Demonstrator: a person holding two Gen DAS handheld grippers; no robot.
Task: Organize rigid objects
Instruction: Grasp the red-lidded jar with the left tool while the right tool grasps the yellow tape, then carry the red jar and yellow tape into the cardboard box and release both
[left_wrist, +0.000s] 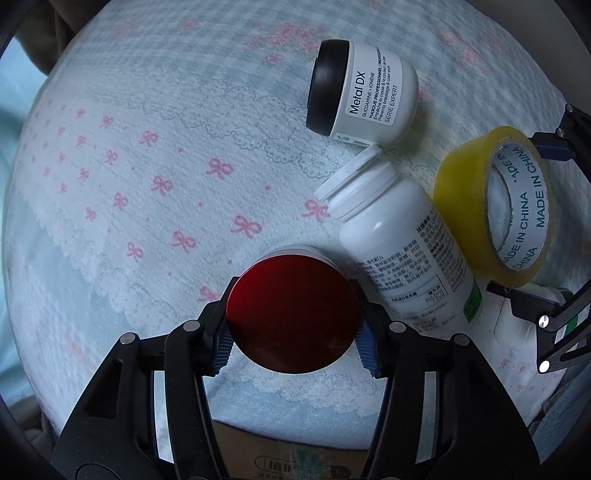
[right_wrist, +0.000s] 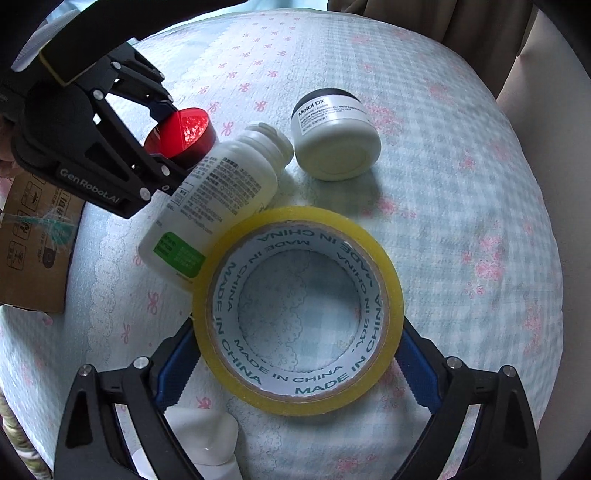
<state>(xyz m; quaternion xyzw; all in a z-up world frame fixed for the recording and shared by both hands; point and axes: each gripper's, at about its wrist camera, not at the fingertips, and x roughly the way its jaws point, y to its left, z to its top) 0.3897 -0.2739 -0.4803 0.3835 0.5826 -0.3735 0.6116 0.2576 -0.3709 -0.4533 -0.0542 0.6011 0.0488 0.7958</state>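
Note:
My left gripper (left_wrist: 293, 334) is shut on a jar with a red lid (left_wrist: 291, 312), also visible in the right wrist view (right_wrist: 184, 133). My right gripper (right_wrist: 299, 354) is shut on a yellow tape roll (right_wrist: 299, 332), which stands at the right in the left wrist view (left_wrist: 495, 206). A white pill bottle (left_wrist: 402, 254) with its flip cap open lies on the cloth between the jar and the roll (right_wrist: 218, 199). A white Metal DX jar with a black lid (left_wrist: 362, 92) lies on its side beyond them (right_wrist: 336, 136).
A pale blue cloth with pink bows (left_wrist: 147, 177) covers the surface. A cardboard box (right_wrist: 33, 236) sits at the left edge. A white object (right_wrist: 207, 443) lies under my right gripper. Brown curtain fabric (right_wrist: 461, 26) hangs at the back.

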